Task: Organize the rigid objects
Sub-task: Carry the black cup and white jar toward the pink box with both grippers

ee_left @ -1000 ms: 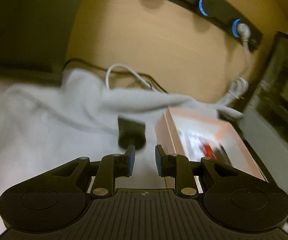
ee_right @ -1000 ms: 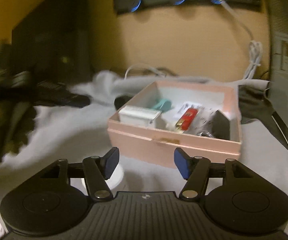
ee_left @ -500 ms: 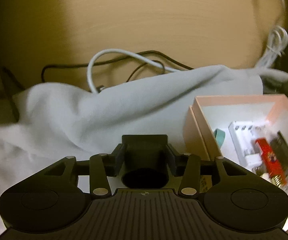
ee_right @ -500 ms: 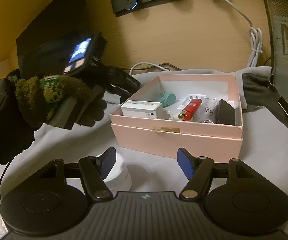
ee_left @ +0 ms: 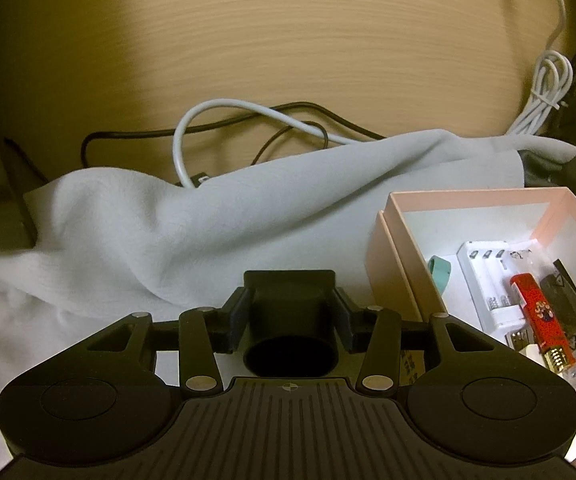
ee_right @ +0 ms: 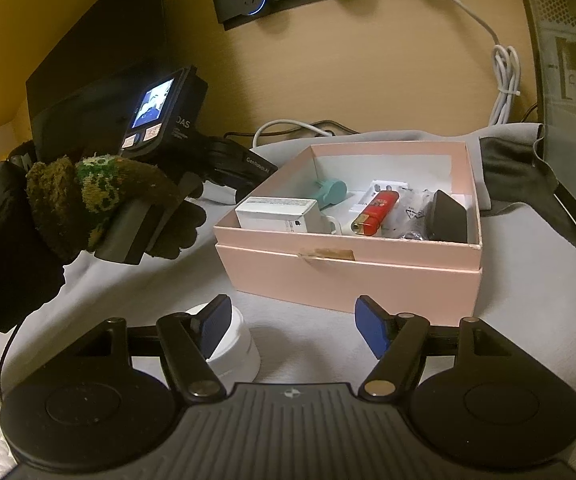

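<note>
Found on the grey cloth point(ee_left: 148, 240), just left of the pink box point(ee_left: 400, 276): the black tube-shaped piece point(ee_left: 288, 292), bracketed by the left gripper point(ee_left: 290, 312), with pads about half spread and flush against both flanks. Impossible to tell whether pressing or merely touching. Could slip or roll out on lifting, given rounded sides and narrow pad contact. Could also drag the soft cloth folds, or knock the box wall in swinging across. Seems to lie with the long axis along the gripper's own line, open round mouth toward the camera, squared end toward the wall. As for the right gripper point(ee_right: 292, 328): spread wide, holding nothing, just beside a white jar point(ee_right: 240, 352).
</note>
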`<state>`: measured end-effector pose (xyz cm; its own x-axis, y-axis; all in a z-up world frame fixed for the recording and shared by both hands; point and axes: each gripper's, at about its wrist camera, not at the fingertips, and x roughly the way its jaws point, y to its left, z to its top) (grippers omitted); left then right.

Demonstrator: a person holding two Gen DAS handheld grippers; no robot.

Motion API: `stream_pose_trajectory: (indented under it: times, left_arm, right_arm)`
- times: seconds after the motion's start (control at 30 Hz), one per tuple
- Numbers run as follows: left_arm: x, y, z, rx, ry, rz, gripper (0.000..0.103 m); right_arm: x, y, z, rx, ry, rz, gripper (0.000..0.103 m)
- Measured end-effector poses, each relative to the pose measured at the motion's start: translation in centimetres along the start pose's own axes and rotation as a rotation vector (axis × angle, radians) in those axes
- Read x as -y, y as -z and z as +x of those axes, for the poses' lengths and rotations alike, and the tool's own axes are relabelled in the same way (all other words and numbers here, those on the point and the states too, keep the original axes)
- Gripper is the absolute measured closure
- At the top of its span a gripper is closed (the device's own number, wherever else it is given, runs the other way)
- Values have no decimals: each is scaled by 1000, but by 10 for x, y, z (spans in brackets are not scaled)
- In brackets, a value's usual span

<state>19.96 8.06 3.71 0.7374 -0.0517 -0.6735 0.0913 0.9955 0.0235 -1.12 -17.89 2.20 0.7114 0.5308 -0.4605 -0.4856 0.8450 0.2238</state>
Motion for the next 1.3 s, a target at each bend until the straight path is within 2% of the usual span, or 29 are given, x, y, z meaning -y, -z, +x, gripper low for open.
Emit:
stream_pose_trajectory:
  times: [0.17, 0.57, 0.6, 0.63, 0.67, 0.77, 0.93, 1.07, 1.2, 1.3]
  left_arm:
    - [-10, -2, 1, -24, 25, -79, 53]
    - [-9, 17, -9, 56, 68, 4, 53]
    - [-8, 19, -10, 62, 62, 8, 49]
    - [-8, 20, -8, 36, 58, -5, 48]
    - [-10, 21, 2, -57, 65, -46, 48]
    - [-6, 26, 0, -36, 34, -46, 49]
    - [-15, 36, -10, 8, 115, -116, 50]
    - [-23, 61, -38, 49, 132, -145, 50]
    - [-26, 104, -93, 78, 199, -130, 50]
    - [-24, 137, -134, 73, 258, -104, 50]
  right_arm:
    - [0, 0, 2, -6, 4, 7, 34]
    - [15, -5, 13, -48, -11, 37, 33]
    - [16, -6, 13, -50, -10, 39, 32]
    - [17, -6, 14, -52, -8, 39, 32]
    - [16, -6, 14, -51, -6, 38, 32]
    - [16, -6, 13, -43, -3, 31, 32]
    - [17, -6, 13, -47, -8, 32, 32]
    - [20, -7, 14, -54, -15, 43, 31]
    - [17, -6, 12, -43, -22, 26, 31]
    - [7, -4, 7, -17, -47, -32, 31]
